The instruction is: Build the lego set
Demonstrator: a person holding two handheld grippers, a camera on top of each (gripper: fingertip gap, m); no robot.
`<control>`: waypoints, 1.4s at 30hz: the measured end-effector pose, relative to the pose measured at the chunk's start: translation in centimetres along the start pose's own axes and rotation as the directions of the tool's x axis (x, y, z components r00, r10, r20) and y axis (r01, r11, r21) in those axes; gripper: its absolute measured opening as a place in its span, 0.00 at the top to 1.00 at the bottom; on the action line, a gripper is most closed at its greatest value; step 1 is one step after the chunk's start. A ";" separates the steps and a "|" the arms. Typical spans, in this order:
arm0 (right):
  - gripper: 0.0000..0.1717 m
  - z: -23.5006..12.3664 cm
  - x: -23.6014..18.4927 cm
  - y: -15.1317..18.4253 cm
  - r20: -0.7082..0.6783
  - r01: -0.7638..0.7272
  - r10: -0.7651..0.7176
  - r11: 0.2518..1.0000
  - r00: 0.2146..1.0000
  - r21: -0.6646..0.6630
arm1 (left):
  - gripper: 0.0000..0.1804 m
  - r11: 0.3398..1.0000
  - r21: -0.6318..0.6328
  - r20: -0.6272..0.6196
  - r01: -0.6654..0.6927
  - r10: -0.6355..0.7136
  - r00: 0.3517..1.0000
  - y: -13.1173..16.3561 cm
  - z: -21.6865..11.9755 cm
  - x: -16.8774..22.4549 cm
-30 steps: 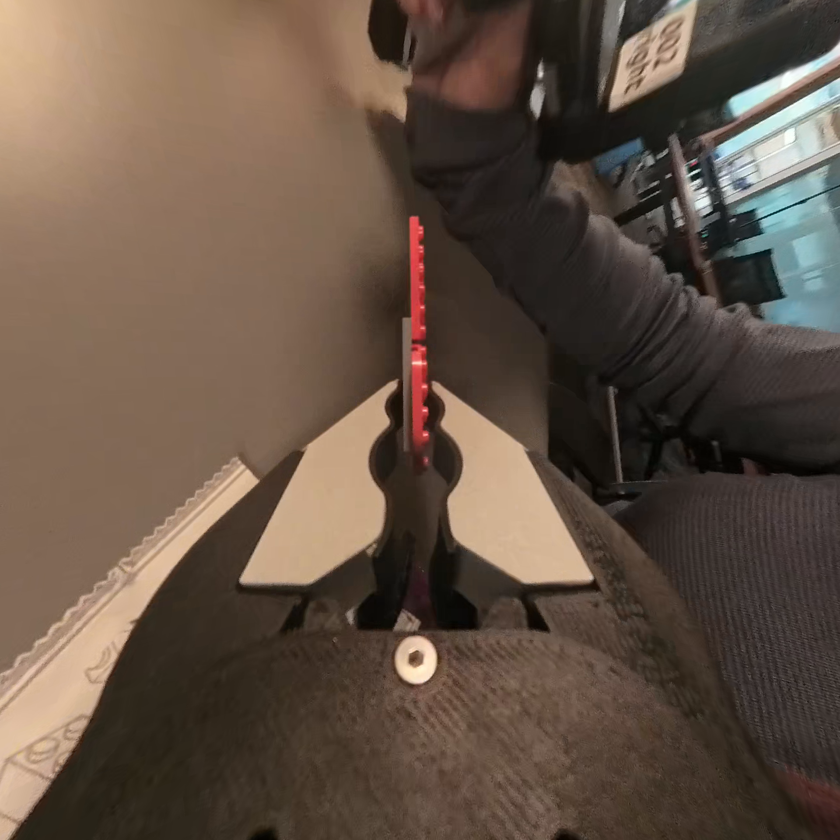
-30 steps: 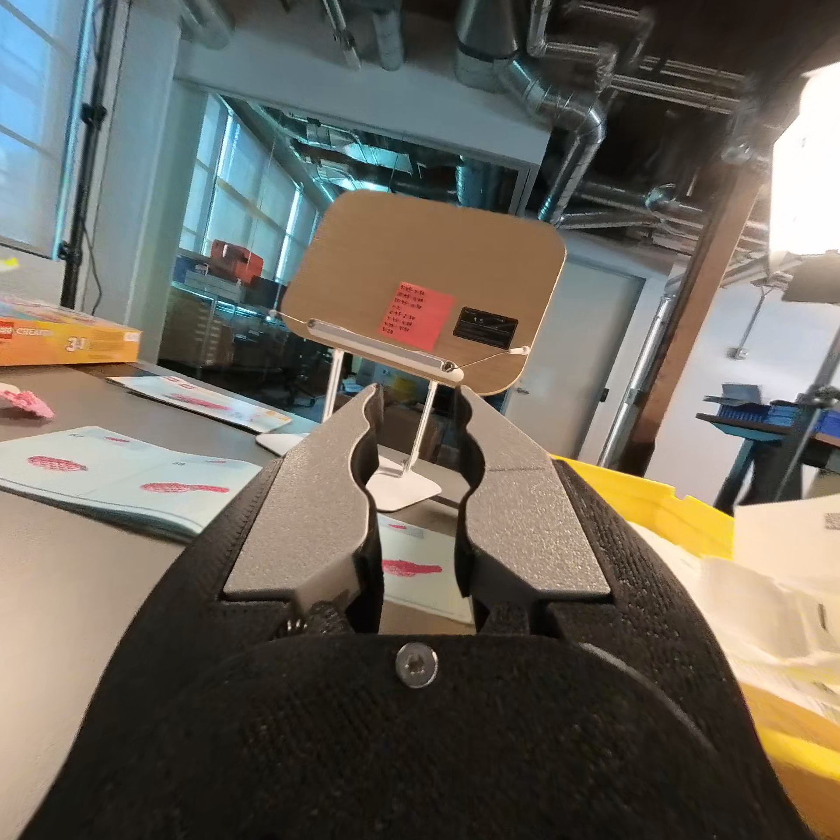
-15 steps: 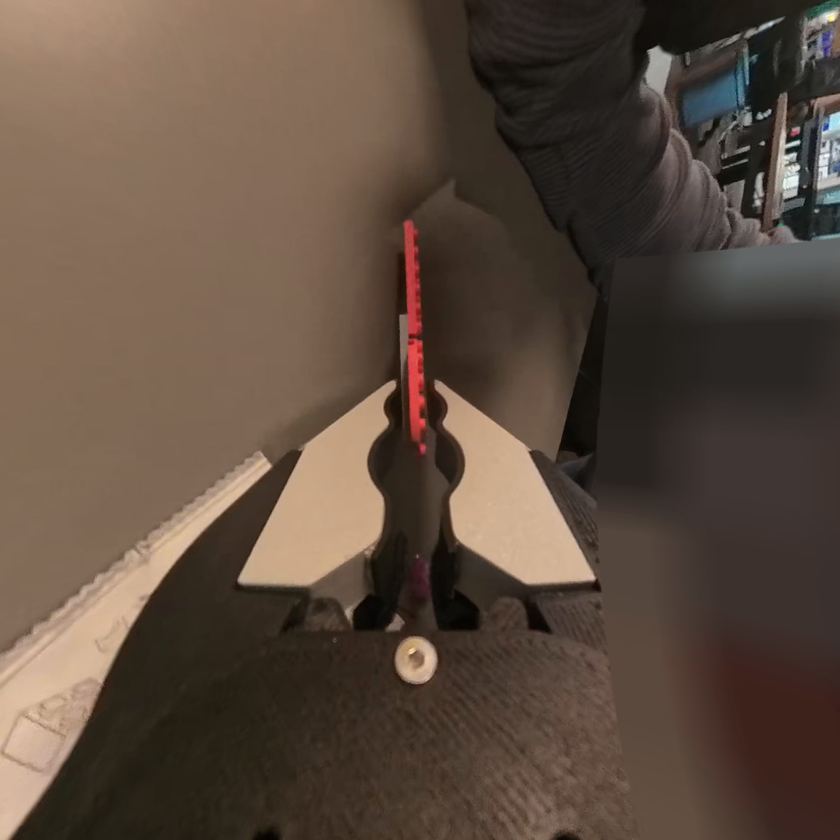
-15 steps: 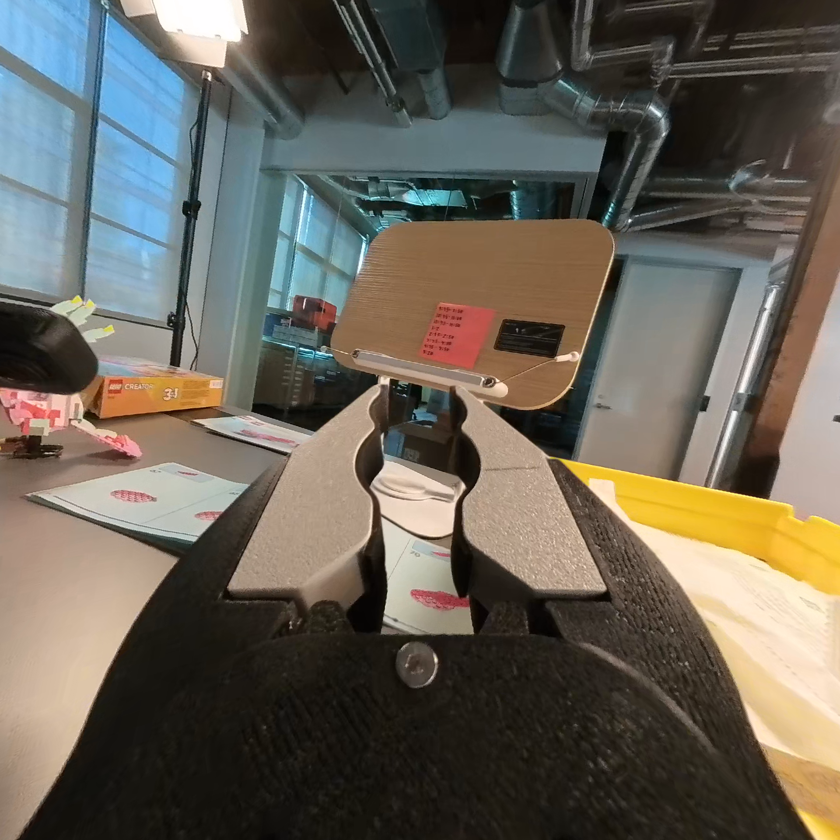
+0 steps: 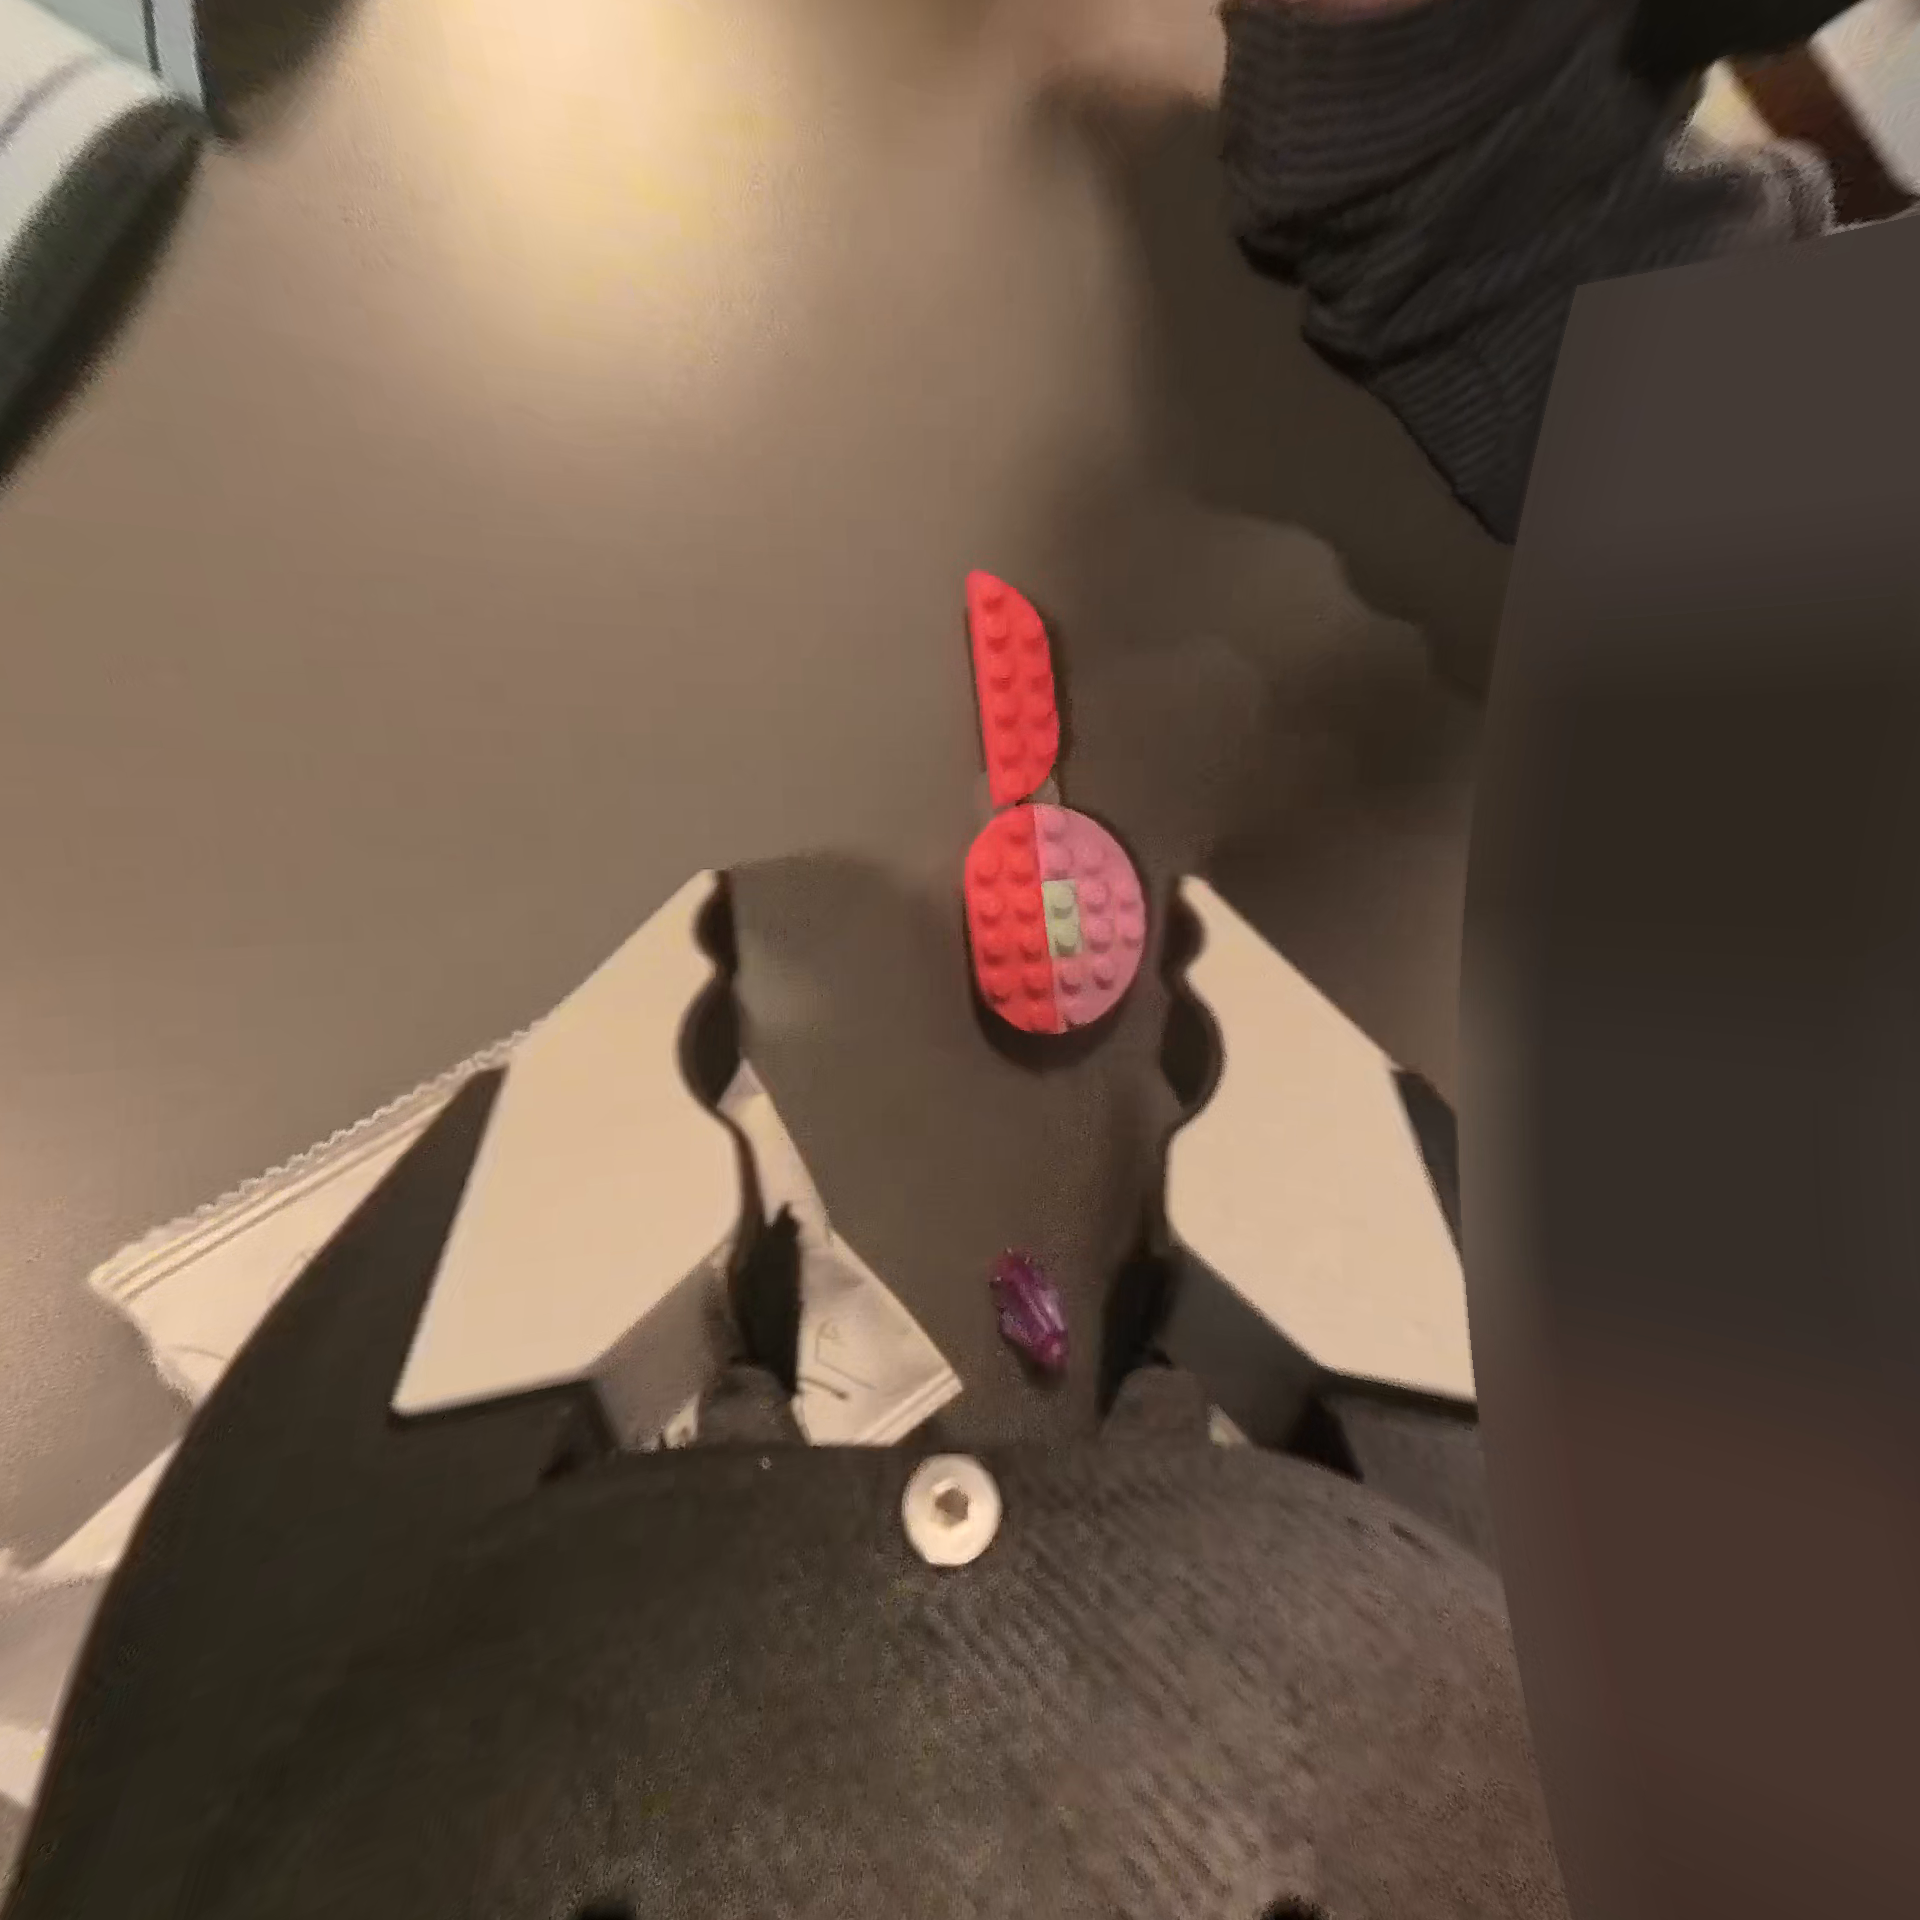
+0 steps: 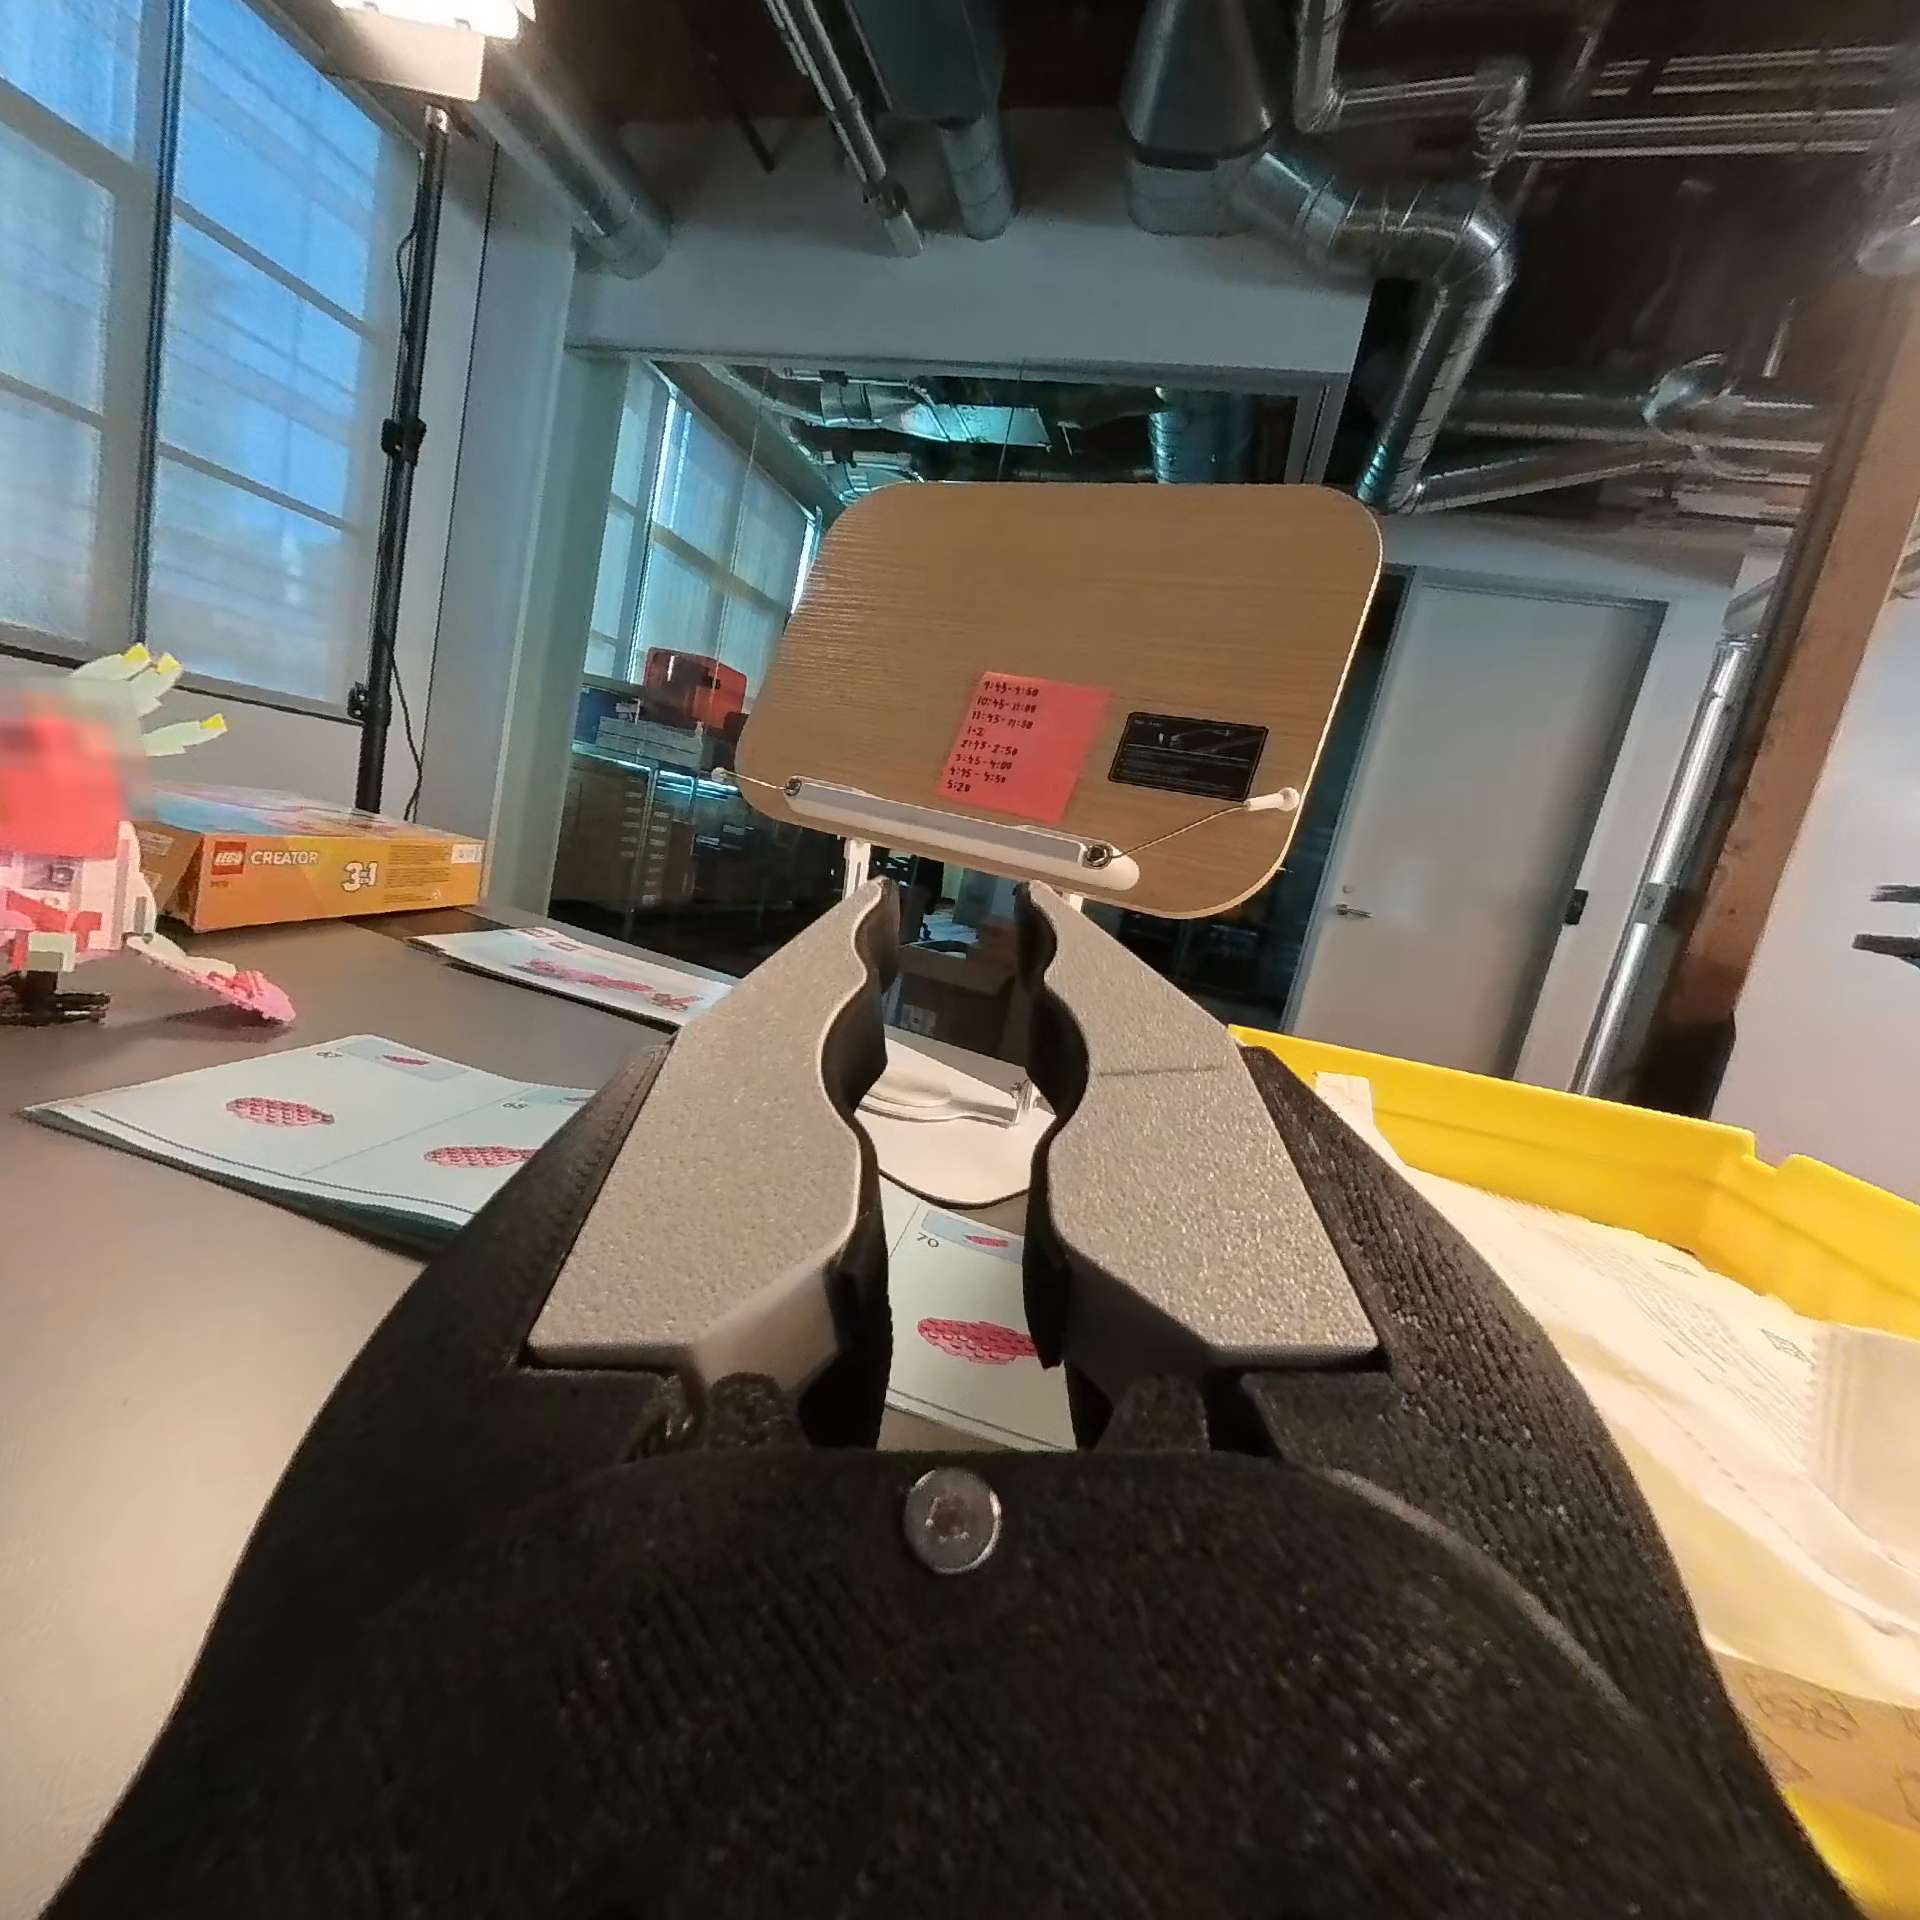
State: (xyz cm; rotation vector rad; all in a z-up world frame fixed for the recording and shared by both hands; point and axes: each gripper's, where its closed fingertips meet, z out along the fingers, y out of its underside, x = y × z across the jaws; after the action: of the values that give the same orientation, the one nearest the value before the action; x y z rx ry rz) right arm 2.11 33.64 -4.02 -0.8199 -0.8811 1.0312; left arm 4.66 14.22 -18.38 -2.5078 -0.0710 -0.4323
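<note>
In the left wrist view my left gripper (image 5: 951, 883) is wide open above the dark table. A flat brick assembly lies between its fingers, nearer the right one, and touches neither pad. It is a round studded plate (image 5: 1055, 920), half red and half pink, with a small pale green piece at its centre. A red half-round plate (image 5: 1010, 686) is joined to it on the far side. A small clear purple piece (image 5: 1029, 1320) lies closer to the gripper body. In the right wrist view my right gripper (image 6: 951, 904) stands narrowly open with nothing between its pads.
A white plastic bag (image 5: 260, 1247) lies under the left finger. A person's dark sleeve (image 5: 1403, 208) is at the top right. The right wrist view shows a wooden book stand (image 6: 1081, 696), open booklets (image 6: 312, 1122), a pink brick model (image 6: 62, 914), an orange box (image 6: 322, 868) and a yellow bin (image 6: 1558, 1132). One gripper's finger ends stand about 25 cm off the other's. From my left tips it is roughly 4 cm to the red half-round plate (image 5: 1010, 686); from my right, 20 cm.
My left gripper held the red plate assembly edge-on; its jaws have opened wide and let it go, and it now lies flat, studs up. My right gripper's jaws have narrowed a little.
</note>
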 end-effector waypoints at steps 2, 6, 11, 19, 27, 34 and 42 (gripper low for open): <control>0.89 0.0 0.0 0.0 0.000 0.001 -0.001 1.000 1.000 0.000 | 0.47 0.991 0.062 0.078 -0.118 0.113 0.990 -0.6 0.3 0.3; 0.89 0.0 -0.1 0.0 0.005 0.004 -0.004 1.000 1.000 0.000 | 0.57 0.881 0.252 0.175 -0.400 0.365 0.914 -2.6 -0.2 2.6; 0.89 0.0 -0.3 -0.1 0.013 0.008 -0.008 1.000 1.000 0.000 | 0.54 0.875 0.170 0.194 -0.454 0.422 0.886 -1.4 0.9 2.1; 0.89 -0.2 -1.1 -0.2 0.042 0.032 -0.032 0.999 0.999 -0.008 | 0.56 0.850 0.109 0.381 -0.516 0.444 0.811 -1.0 -2.3 -0.9; 0.91 -0.3 -0.7 0.5 0.024 0.059 -0.058 0.997 0.998 -0.041 | 0.69 0.773 0.522 0.550 -0.360 0.017 0.835 2.5 -23.1 -4.5; 0.93 -0.4 0.4 1.1 -0.043 0.087 -0.091 0.992 0.995 -0.086 | 0.69 0.809 0.549 0.770 -0.211 -0.392 0.503 12.9 -42.8 -13.7; 0.92 -0.1 1.4 2.4 -0.141 0.227 -0.256 0.954 0.956 -0.194 | 0.83 0.944 0.206 0.700 0.256 -0.325 0.636 20.7 -39.8 -20.6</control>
State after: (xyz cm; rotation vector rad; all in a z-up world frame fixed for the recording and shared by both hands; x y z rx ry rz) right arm 1.74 35.70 -5.88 -0.9066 -0.9135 0.6669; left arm -23.40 -24.30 -5.46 -2.4193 -0.8045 0.4836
